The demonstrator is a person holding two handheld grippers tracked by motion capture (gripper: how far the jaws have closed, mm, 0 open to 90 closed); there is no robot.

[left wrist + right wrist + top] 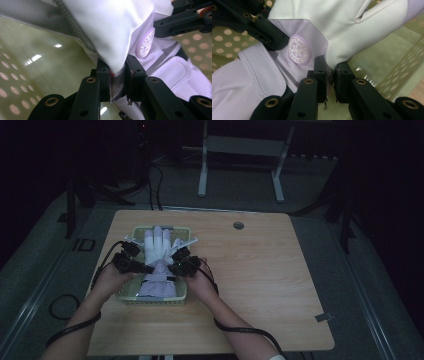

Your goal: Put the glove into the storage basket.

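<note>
A white and pale-lilac glove (158,251) lies in a light-green perforated basket (150,299), its fingers pointing away from the person. My left gripper (149,268) is shut on the glove's left edge. In the left gripper view the jaws pinch a fold of the glove (107,30) at my left gripper (117,75), near a round embossed badge (145,45). My right gripper (172,265) is shut on the opposite edge. In the right gripper view my right gripper (331,75) clamps the glove (337,27) beside the badge (298,49), and the left gripper's black jaw shows at top left.
The basket stands on the left half of a wooden table (260,270) with a round cable hole (238,225). Black cables (240,329) trail from both grippers toward the near edge. A white table frame (240,150) stands beyond on the dark floor.
</note>
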